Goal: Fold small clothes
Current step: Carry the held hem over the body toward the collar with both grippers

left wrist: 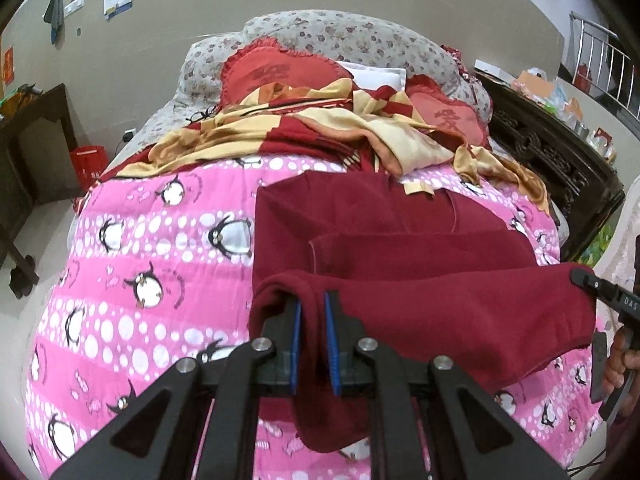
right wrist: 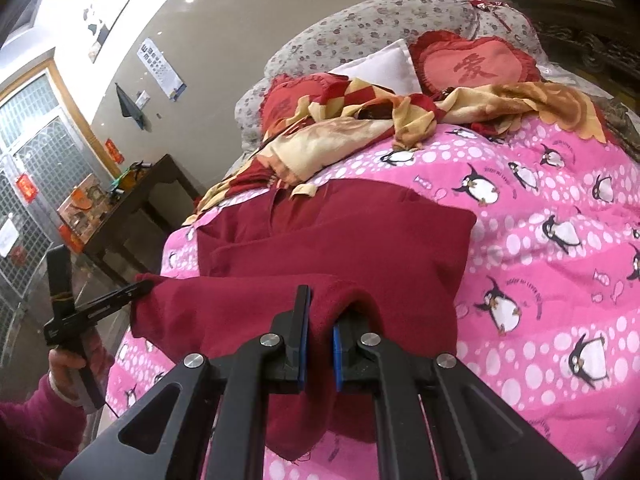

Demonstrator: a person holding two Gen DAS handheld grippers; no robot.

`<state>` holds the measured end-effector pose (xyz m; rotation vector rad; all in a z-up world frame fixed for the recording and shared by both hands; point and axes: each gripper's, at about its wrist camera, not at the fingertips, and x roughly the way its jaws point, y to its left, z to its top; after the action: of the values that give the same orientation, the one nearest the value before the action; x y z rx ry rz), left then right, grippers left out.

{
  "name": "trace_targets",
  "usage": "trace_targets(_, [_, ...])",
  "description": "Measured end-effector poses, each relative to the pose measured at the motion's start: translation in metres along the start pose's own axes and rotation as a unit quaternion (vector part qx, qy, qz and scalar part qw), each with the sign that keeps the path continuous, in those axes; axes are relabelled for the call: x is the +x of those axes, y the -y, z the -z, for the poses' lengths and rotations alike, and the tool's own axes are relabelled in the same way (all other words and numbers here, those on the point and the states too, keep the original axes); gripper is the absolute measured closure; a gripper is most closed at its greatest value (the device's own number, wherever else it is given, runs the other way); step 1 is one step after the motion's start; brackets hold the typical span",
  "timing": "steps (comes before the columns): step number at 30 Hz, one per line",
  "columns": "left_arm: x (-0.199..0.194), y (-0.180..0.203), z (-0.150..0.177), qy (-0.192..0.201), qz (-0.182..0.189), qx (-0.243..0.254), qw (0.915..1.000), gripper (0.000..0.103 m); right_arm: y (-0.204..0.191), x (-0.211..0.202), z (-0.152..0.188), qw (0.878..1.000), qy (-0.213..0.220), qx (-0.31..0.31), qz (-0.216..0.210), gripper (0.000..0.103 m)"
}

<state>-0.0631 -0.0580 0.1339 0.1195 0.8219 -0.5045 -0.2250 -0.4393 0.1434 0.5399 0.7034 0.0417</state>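
Pink quilt [left wrist: 160,248]; garment [left wrist: 440,312] between grippers

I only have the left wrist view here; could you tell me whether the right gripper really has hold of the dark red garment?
Observer: Yes. In the right wrist view the right gripper pinches a fold of the dark red garment between its blue-padded fingers, with cloth hanging below them.
Operator: Thank you. Is the lifted edge level between the two grippers?
Observer: Roughly; from the right side it runs across to the left gripper, sagging slightly in the middle.
Operator: What lies to the right of the garment?
Observer: Bare pink penguin quilt, with no other clothes on that stretch.
Operator: And beyond the garment?
Observer: A red heart-shaped cushion beside a white pillow, seen unobstructed there.
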Motion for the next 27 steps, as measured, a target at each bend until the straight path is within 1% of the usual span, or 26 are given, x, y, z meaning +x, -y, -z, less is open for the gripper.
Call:
trace_targets(7, [0.03,-0.002,-0.022,-0.007,-0.004,-0.008,0.9999,0.091,0.011,0.025,-0.022,1.0,-0.011,0.01,0.02,0.092])
trace_targets(13, [0.074,-0.003,-0.043,-0.018,-0.012,-0.023,0.9995,0.091,0.028,0.05,-0.038,0.999,-0.015,0.036,0.03,0.092])
trace_targets(15, [0.09,-0.004,-0.045,-0.032,-0.013,-0.035,0.9988,0.091,0.04,0.064,-0.041,0.998,-0.019,0.055,0.035,0.092])
trace_targets(18, [0.111,-0.007,-0.045,-0.052,-0.019,-0.047,0.9974,0.091,0.055,0.086,-0.04,0.994,-0.048,0.095,0.039,0.091])
trace_targets(19, [0.114,-0.009,-0.044,-0.057,-0.014,-0.052,0.997,0.089,0.057,0.087,-0.038,0.992,-0.053,0.106,0.037,0.09])
trace_targets(20, [0.114,-0.011,-0.044,-0.059,-0.008,-0.054,0.9968,0.088,0.056,0.083,-0.036,0.992,-0.05,0.113,0.028,0.086])
trace_targets(21, [0.113,-0.012,-0.045,-0.058,-0.002,-0.056,0.9967,0.086,0.054,0.077,-0.034,0.992,-0.046,0.113,0.018,0.079])
trace_targets(22, [0.112,-0.015,-0.046,-0.059,0.008,-0.058,0.9965,0.082,0.05,0.069,-0.031,0.993,-0.045,0.107,0.006,0.075])
trace_targets(23, [0.111,-0.016,-0.047,-0.064,0.019,-0.058,0.9961,0.079,0.046,0.06,-0.026,0.994,-0.047,0.098,-0.003,0.07])
trace_targets(25, [0.11,-0.018,-0.049,-0.069,0.033,-0.055,0.9956,0.069,0.039,0.05,-0.019,0.995,-0.055,0.084,-0.021,0.068])
trace_targets(27, [0.11,-0.018,-0.05,-0.069,0.042,-0.053,0.9953,0.066,0.032,0.052,-0.014,0.993,-0.082,0.067,-0.058,0.068])
